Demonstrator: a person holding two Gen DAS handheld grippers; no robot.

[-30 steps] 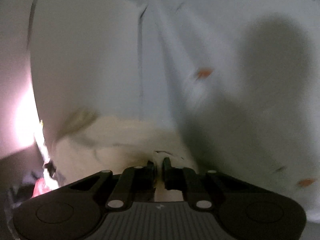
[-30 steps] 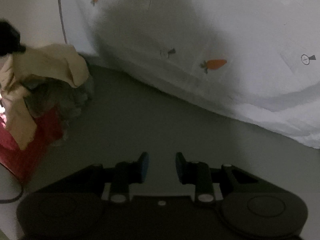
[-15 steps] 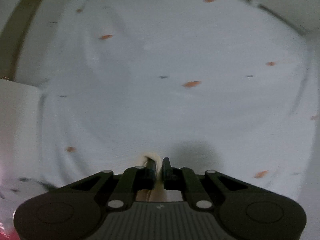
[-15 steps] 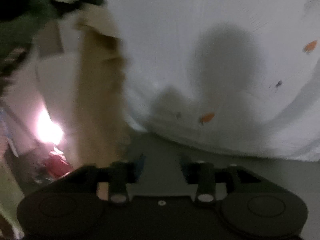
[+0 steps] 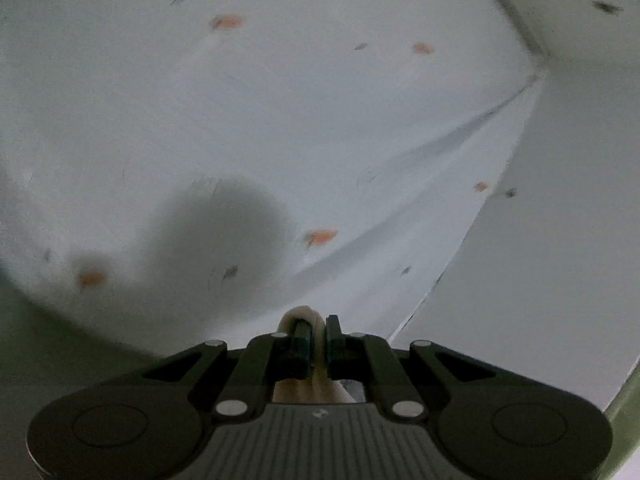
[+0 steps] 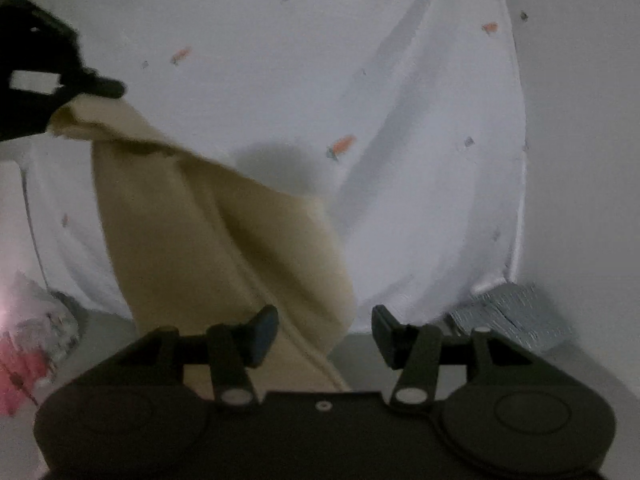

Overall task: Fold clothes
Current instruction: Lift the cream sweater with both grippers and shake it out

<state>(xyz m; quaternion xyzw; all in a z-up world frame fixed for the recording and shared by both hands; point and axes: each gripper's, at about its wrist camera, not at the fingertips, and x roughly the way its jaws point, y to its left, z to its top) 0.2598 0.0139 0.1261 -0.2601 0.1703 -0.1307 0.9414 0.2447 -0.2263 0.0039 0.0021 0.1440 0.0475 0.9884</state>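
A bed carries everything here, covered by a white bedsheet (image 5: 320, 128) printed with small orange carrots (image 5: 320, 237) and tiny grey motifs. In the left wrist view the bedsheet runs smooth across most of the frame, with one long crease slanting from near the carrot up toward the far right corner, where the bedsheet's edge meets a plain white wall (image 5: 560, 240). In the right wrist view the same bedsheet (image 6: 420, 160) bunches into broad folds toward its right edge. Below that edge a grey ribbed block (image 6: 508, 316) sits against the bedsheet's lower corner; what it is cannot be told.
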